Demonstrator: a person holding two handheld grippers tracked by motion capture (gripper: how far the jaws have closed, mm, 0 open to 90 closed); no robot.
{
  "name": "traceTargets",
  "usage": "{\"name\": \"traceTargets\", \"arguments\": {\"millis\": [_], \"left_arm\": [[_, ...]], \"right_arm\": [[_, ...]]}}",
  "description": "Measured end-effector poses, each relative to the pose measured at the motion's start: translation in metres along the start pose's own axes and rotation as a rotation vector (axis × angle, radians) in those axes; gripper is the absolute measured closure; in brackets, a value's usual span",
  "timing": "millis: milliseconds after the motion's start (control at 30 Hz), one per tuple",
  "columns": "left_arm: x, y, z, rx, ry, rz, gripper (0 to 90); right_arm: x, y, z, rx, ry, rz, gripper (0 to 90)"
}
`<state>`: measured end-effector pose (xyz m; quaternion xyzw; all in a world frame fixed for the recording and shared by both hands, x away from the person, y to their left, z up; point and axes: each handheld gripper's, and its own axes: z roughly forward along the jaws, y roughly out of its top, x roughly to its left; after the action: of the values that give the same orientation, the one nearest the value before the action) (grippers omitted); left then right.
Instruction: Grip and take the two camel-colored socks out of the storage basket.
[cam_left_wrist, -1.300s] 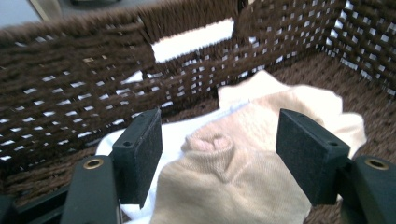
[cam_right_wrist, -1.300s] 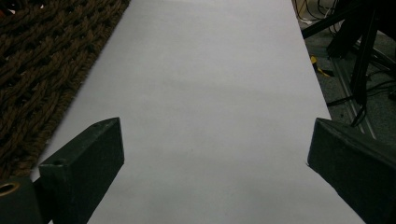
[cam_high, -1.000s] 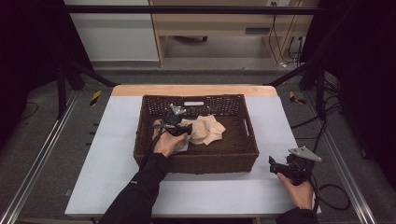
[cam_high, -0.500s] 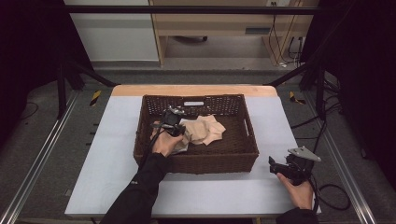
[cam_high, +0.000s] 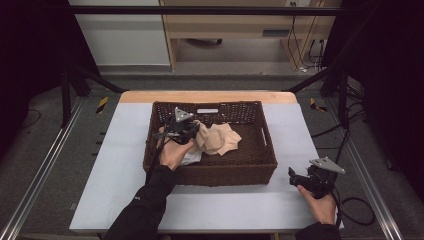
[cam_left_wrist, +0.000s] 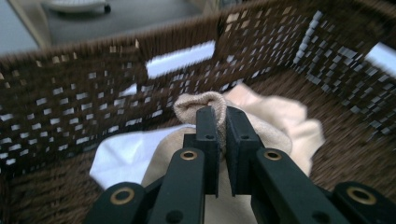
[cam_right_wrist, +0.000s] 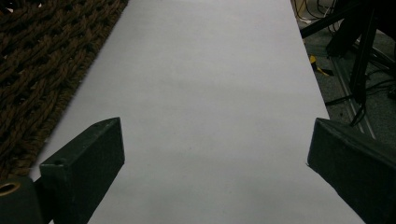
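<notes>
A brown wicker basket (cam_high: 210, 172) stands mid-table and holds a beige cloth (cam_high: 220, 140) and a white cloth (cam_high: 190, 157). Inside the basket's left half, my left gripper (cam_high: 192, 131) is shut on a fold of the beige cloth. In the left gripper view its jaws (cam_left_wrist: 217, 116) pinch the bunched beige cloth (cam_left_wrist: 280, 121) and have just been closing on it. The white cloth (cam_left_wrist: 126, 154) lies beneath, to the left. My right gripper (cam_high: 292, 175) rests on the table at the front right. It stands open (cam_right_wrist: 215, 135) with nothing between its jaws.
The basket wall (cam_left_wrist: 70, 93) rises close behind the held fold. In the right gripper view the basket's side (cam_right_wrist: 37, 56) runs along the left and pale table (cam_right_wrist: 210, 70) stretches ahead. Stands and cables (cam_high: 345, 100) line the floor at the right.
My left gripper has risen a little inside the basket, drawing a fold of the beige cloth up with it. The right hand has stayed put.
</notes>
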<state>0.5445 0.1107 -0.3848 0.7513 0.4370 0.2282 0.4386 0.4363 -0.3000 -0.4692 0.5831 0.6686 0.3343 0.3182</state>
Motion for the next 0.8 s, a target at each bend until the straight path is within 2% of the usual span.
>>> {"name": "traceTargets", "arguments": {"millis": [133, 167, 200, 233, 267, 300, 333, 433, 567, 700, 800], "left_arm": [[0.002, 0.008, -0.013, -0.055, -0.008, 0.000, 84.3], [0.002, 0.011, -0.018, -0.083, -0.015, -0.009, 84.3], [0.002, 0.011, -0.018, -0.083, -0.015, -0.009, 84.4], [0.002, 0.015, -0.024, -0.113, -0.025, -0.014, 84.4], [0.002, 0.015, -0.024, -0.113, -0.025, -0.014, 84.3], [0.003, 0.020, -0.032, -0.140, -0.033, -0.017, 84.3], [0.003, 0.020, -0.032, -0.140, -0.033, -0.017, 84.3], [0.004, 0.030, -0.045, -0.185, -0.052, -0.015, 84.3], [0.004, 0.036, -0.056, -0.208, -0.057, -0.007, 84.3], [0.008, 0.042, -0.075, -0.252, -0.058, -0.013, 84.3], [0.010, 0.044, -0.082, -0.268, -0.062, -0.017, 84.3]], "right_arm": [[0.000, 0.000, 0.000, -0.004, -0.002, -0.001, 4.2], [0.000, 0.000, 0.000, -0.003, -0.003, -0.003, 4.2], [0.000, 0.000, 0.000, -0.003, -0.003, -0.003, 4.2], [0.000, 0.000, 0.000, -0.004, -0.002, -0.003, 4.2], [0.000, 0.000, 0.000, -0.004, -0.001, -0.002, 4.2], [-0.001, 0.000, 0.000, -0.004, -0.002, -0.003, 4.2], [-0.001, 0.000, 0.000, -0.004, -0.002, -0.003, 4.2], [-0.001, 0.000, -0.001, -0.007, -0.006, -0.004, 4.2], [-0.001, 0.000, -0.002, -0.013, -0.005, 0.006, 4.2], [-0.002, 0.000, -0.003, -0.022, -0.005, -0.001, 4.2], [-0.002, 0.001, -0.003, -0.027, -0.005, 0.001, 4.2]]}}
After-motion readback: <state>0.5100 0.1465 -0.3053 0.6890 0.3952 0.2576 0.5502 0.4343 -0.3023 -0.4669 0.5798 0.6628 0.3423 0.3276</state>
